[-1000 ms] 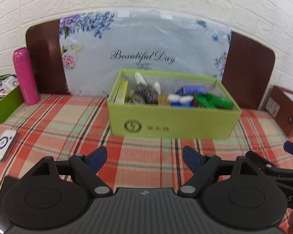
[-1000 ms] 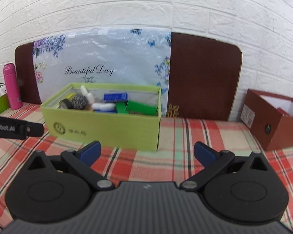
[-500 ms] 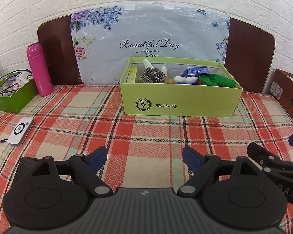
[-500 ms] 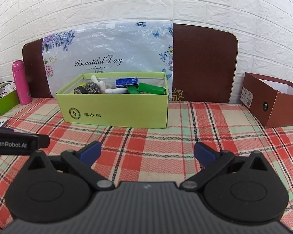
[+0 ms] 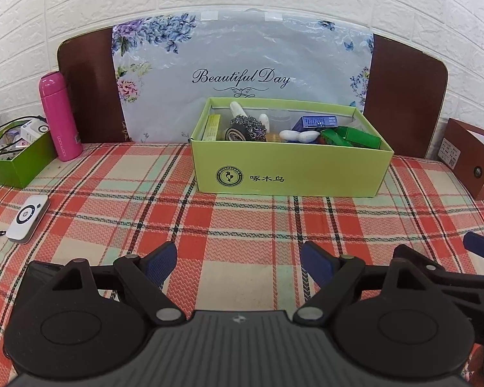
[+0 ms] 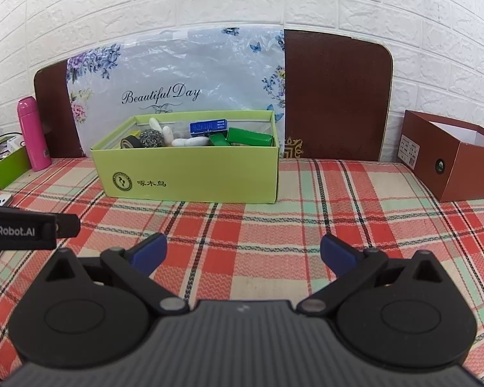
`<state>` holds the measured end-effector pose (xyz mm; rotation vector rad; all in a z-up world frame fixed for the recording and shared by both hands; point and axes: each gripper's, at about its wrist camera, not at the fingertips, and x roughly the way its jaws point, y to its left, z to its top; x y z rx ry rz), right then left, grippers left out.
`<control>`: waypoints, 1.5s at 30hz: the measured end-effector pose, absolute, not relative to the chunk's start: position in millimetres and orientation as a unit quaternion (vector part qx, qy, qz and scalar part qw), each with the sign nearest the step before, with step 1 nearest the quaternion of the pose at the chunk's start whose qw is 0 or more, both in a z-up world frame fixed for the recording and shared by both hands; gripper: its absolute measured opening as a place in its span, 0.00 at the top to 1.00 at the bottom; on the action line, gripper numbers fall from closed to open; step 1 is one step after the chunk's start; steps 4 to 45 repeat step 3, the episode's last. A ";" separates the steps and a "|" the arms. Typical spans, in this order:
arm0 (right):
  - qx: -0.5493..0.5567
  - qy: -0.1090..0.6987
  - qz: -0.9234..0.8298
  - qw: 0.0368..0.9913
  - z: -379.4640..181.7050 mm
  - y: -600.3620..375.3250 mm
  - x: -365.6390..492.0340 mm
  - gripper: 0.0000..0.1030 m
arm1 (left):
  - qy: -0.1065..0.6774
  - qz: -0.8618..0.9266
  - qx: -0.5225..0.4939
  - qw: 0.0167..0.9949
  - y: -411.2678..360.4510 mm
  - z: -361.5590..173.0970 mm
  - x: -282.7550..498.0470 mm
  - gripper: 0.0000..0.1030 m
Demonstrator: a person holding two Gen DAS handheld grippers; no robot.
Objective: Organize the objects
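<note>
A light green cardboard box (image 5: 290, 174) (image 6: 190, 174) stands on the plaid tablecloth near the back. It holds a steel scourer (image 5: 250, 125), a roll of black tape (image 6: 129, 143), white pieces (image 5: 298, 135), a blue carton (image 6: 208, 126) and green cartons (image 6: 248, 136). My left gripper (image 5: 238, 262) hovers open over the cloth, well short of the box, nothing between its blue pads. My right gripper (image 6: 242, 251) is likewise open and empty, to the right of the left one, whose body (image 6: 19, 230) shows at the left edge of the right wrist view.
A pink flask (image 5: 59, 116) and a dark green box with cables (image 5: 14, 158) stand at the back left. A white device (image 5: 27, 217) lies on the cloth at left. A brown open box (image 6: 451, 158) sits at the right. A floral board and brick wall close the back.
Both grippers drew back from the green box, which now looks smaller and farther off. Over the last half second little moved. Both stayed open.
</note>
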<state>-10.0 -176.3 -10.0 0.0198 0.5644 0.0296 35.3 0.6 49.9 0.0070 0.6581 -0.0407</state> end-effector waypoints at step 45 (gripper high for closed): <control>0.011 0.280 0.014 0.960 -10.9 -176.5 -9.1 0.00 | 0.325 -0.023 0.003 0.945 0.4 49.5 35.5 0.15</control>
